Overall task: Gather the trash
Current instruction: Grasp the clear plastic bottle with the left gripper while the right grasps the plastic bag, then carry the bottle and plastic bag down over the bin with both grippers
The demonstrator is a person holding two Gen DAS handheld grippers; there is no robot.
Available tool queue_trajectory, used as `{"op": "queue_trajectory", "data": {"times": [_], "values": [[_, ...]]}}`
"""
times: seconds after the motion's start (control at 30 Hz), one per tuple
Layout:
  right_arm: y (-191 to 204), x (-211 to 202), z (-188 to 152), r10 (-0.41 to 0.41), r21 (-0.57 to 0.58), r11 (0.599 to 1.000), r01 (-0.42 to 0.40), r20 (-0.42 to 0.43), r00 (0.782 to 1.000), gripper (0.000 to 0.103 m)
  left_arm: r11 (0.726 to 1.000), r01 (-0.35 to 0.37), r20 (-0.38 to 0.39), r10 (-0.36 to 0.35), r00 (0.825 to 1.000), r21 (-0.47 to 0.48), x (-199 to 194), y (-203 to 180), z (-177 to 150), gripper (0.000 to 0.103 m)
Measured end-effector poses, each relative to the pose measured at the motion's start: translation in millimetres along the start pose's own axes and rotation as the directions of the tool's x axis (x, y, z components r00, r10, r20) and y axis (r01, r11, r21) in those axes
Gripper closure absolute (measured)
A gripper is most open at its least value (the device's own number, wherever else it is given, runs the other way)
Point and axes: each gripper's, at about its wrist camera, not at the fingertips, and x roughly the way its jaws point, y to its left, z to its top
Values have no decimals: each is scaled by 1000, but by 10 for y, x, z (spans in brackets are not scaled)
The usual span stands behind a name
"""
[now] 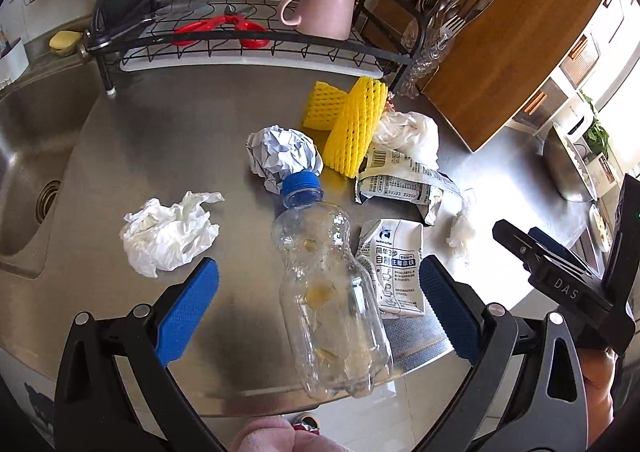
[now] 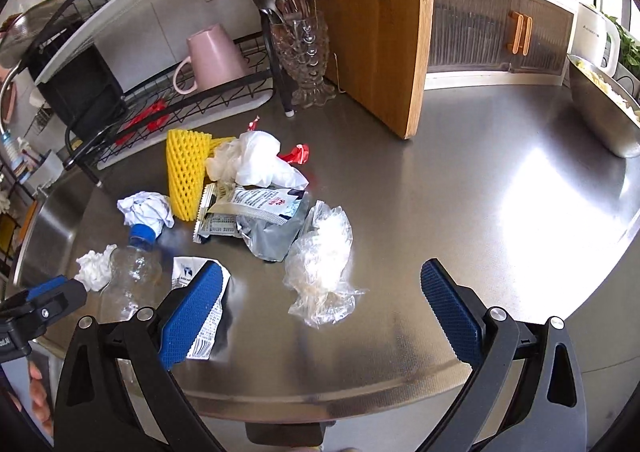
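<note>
Trash lies on a steel counter (image 1: pixel 160 139). A clear plastic bottle (image 1: pixel 328 292) with a blue cap lies between the wide-open fingers of my left gripper (image 1: pixel 318 308), untouched; it also shows in the right wrist view (image 2: pixel 130 272). Around it lie a white tissue (image 1: pixel 170 234), a crumpled paper ball (image 1: pixel 284 153), yellow foam nets (image 1: pixel 352 131), a white coffee sachet (image 1: pixel 398 268) and torn wrappers (image 1: pixel 400 183). My right gripper (image 2: pixel 320 306) is open and empty, with a clear crumpled plastic bag (image 2: pixel 322 264) just ahead between its fingers.
A dish rack (image 1: pixel 256 35) with a pink mug (image 1: pixel 324 5) and red scissors stands at the back. A sink (image 1: pixel 28 155) is at the left. A wooden cutting board (image 2: pixel 376 23), a glass cutlery holder (image 2: pixel 304 51) and a steel bowl (image 2: pixel 604 107) stand to the right.
</note>
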Motion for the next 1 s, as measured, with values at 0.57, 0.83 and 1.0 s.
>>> {"op": "queue_trajectory", "data": {"times": [0.57,0.83,1.0], "values": [[-131,589,-5,6,57,998,0,-109,994,43,992,-108,-142,116,983,59,632,88,10,38],[45,605,-2,9,-9,1000,-10,-105,994,80,995,-76,-134,85,987,69,558,113,-30,45],[99,460,-7,29,-28,999,-31,-63,998,85,995,-47,-98,55,994,82,323,132,-72,45]]}}
